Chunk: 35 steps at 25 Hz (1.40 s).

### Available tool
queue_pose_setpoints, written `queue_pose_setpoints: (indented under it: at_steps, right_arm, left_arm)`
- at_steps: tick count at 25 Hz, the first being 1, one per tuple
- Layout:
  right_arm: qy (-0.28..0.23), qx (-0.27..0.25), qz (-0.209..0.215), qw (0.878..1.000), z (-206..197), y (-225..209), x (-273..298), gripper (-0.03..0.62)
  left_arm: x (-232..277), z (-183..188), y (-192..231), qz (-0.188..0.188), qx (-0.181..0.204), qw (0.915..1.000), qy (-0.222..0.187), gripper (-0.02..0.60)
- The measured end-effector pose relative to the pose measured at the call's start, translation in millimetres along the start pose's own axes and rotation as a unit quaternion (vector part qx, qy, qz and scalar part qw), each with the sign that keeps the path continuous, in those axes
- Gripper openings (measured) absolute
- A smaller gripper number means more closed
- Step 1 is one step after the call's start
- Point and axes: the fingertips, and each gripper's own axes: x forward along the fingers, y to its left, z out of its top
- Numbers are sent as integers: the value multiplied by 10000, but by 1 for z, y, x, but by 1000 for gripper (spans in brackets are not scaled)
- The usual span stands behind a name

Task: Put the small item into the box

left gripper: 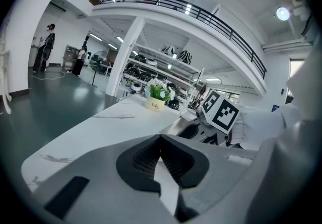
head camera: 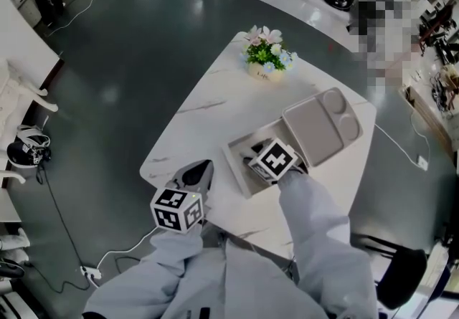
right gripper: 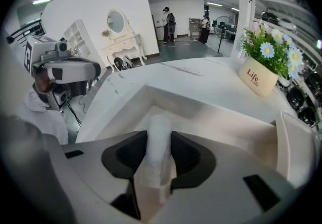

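Small item [right gripper: 160,125], a white rolled packet by the look of it, is standing upright between the fingers of the right gripper [right gripper: 159,142]. Both pads are lying against its sides, so the fingers are holding it, parted only as wide as the roll. It is hanging over the open box [right gripper: 211,117], above the floor and, as far as I can judge, not yet resting inside. That box is sitting toward the near right part of the worktop [head camera: 208,110], with its lid [head camera: 319,127] lying open toward the right corner. A flower pot [head camera: 267,63] is standing at the far corner.

Other hand: the left gripper [left gripper: 161,140] is hovering low by the near left edge of the worktop, well apart from the box. Its fingers are drawn together at the tips and are carrying nothing.

Step in hand, as I am reading it, is the release:
- bring the roll's lower end close to the box floor, clear of the walls
- part the fingers fully before lifting
- lift straight up, since a soft wrapping may be clinging to one pad and riding out again

Views compared:
- The head view is giving the layout of box, lid and both hands, but the marker cube [head camera: 274,160] is covering the right fingers and the roll entirely.
- Only the right gripper view is showing the grip and the box interior.
- The left gripper view is showing the cube [left gripper: 221,112] and a sleeve [left gripper: 266,122] from the side, with the box mostly hidden behind them
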Motion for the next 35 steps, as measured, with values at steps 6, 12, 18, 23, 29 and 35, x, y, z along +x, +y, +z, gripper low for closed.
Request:
queue_pose_setpoints:
  at_steps: [6,12,18,23,29,35]
  right_arm:
    - [-103,66,28,9999,0,5,-1,169]
    - [-381,359,-44,9986,5,0,-10,187]
    - [-949,736,59,9927,12,1,-35,121]
    - [-1349,824,69,9874,17,7,-54,74]
    - [-1911,828,-130,9780,24,10,-82,14]
    - [-2782,1135,-319,9533,33,10,-113,-6]
  left_arm:
    - [-4,0,-7,-28,-14,10000,-32,-2]
    - [-5,1,-15,-97,28,9999,-51,0]
    - [-12,7,-22,-136,49,9998,-161,-2]
    - [-17,19,-29,-201,127,9993,-298,-2]
    - [-24,37,-42,-363,311,9976,-495,-2]
    - [-32,56,-53,-473,492,9952,-696,-2]
